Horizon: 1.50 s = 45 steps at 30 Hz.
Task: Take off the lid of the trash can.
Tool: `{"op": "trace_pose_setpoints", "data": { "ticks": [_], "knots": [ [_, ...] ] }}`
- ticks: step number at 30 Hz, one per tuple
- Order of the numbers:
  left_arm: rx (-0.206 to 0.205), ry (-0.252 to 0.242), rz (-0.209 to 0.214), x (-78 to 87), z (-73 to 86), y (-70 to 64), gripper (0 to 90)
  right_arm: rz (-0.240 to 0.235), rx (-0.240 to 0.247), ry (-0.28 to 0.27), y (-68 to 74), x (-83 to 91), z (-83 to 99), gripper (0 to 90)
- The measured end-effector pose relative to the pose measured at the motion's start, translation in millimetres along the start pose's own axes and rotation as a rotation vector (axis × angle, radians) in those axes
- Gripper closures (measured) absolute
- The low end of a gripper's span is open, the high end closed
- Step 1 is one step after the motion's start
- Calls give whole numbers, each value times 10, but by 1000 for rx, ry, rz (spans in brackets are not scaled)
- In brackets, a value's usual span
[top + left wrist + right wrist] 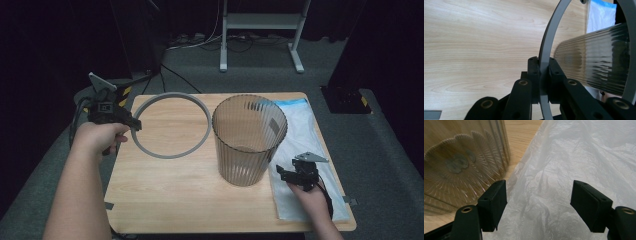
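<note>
Showing no legible brand, label or writing anywhere. Sitting right of centre in the high view on the wooden table (165, 190): a ribbed, translucent smoky-grey bin (248, 140), upright and open-topped, its sides fluted from rim to base. Lying left of it, mid-frame: a flat grey ring (172, 125), its far edge coming close beside the bin's rim. Gripping that ring at its left edge: the left gripper (134, 123), jaws closed tight on the band, pads pressing both faces in the left gripper view (543, 75). Spreading across the right side of the table: a thin white plastic bag (305, 130), crinkled, with a blue strip at its far end. Hovering low over the bag at lower right: the right gripper (281, 171), jaws parted wide and holding nothing, crumpled film lying between them in the right gripper view (539, 202).
</note>
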<state>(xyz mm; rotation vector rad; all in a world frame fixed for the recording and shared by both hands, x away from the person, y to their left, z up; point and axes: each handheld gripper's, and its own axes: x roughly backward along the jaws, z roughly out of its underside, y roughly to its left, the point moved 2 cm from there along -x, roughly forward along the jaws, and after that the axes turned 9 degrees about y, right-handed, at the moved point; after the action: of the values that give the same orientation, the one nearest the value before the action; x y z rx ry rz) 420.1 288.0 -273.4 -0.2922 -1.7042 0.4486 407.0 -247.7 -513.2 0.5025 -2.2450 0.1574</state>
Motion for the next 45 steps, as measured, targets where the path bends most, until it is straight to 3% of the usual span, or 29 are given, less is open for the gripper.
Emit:
{"op": "trace_pose_setpoints", "data": {
  "ticks": [20,28,32,37,45],
  "knots": [
    [-13,35,-9,-394,10,186,828,4,-4,1,-11,4,5,285],
    [-1,41,-6,-615,10,224,828,4,-3,4,-12,5,6,285],
    [-17,58,-13,-703,17,265,828,4,-3,6,-13,8,5,285],
    [-8,44,-18,-832,27,303,829,4,-3,6,-12,5,6,285],
    [-13,58,-26,-1097,55,424,829,5,0,2,-19,3,5,285]
  ]
}}
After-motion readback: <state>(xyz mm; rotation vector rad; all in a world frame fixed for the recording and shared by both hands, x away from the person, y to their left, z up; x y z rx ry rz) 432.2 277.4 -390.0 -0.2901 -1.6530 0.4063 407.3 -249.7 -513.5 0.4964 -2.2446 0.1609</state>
